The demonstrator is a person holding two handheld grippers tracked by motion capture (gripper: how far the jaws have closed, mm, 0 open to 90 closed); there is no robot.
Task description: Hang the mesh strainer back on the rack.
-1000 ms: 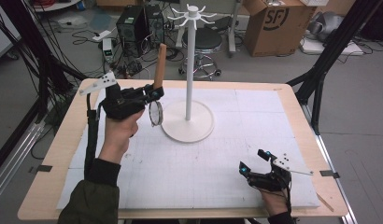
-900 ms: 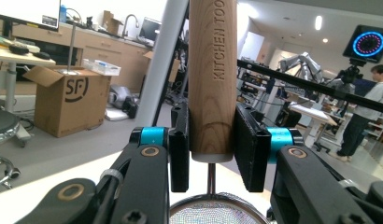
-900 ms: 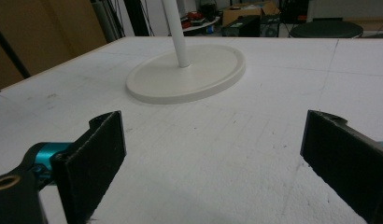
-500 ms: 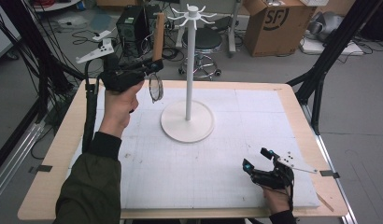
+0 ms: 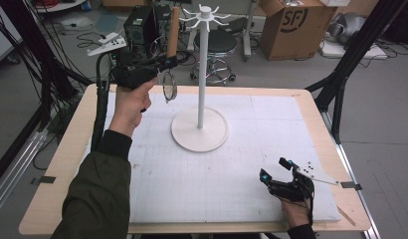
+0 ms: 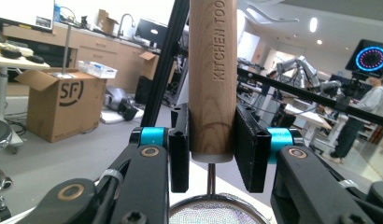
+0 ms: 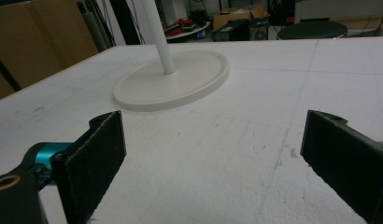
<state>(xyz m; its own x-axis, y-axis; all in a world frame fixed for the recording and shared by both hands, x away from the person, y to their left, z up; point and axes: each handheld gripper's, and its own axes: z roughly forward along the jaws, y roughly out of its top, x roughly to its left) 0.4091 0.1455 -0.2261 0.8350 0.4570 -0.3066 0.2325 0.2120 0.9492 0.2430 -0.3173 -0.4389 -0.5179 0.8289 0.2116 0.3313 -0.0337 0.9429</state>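
One mesh strainer (image 5: 169,85), wooden handle (image 6: 213,79) engraved "KITCHEN TOO…", clenched upright in left tool (image 5: 164,62), far left beside white stand (image 5: 200,74). Right tool (image 5: 277,175) released, near right counter (image 5: 57,174). Cardboard box (image 6: 56,109) marked "SF".

"KITCHEN TOO" on the wooden handle (image 6: 213,79); "SF" on the cardboard box (image 6: 59,105)
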